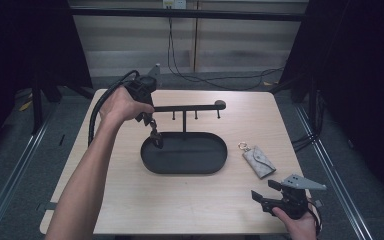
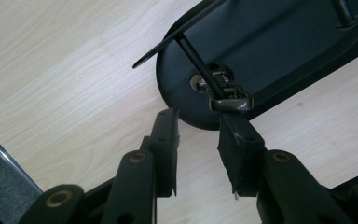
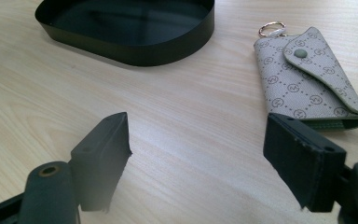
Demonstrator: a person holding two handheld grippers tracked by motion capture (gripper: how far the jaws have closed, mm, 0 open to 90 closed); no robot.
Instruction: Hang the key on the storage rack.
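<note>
Key case (image 3: 307, 79): grey monogram, snap flap, gold ring; right gripper (image 3: 198, 154) fingers wide apart, empty.

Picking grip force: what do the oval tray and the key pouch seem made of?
Oval tray: likely metal, matte black coating, thin rigid wall with a faint sheen inside. Key pouch: probably leather or coated canvas, grey with a printed monogram, snap flap, gold ring.

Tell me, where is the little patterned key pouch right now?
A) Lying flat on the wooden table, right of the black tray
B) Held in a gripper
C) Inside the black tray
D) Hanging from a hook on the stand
A: the key pouch lies flat on the table, clear of the black tray, ahead of the open right gripper.
</note>
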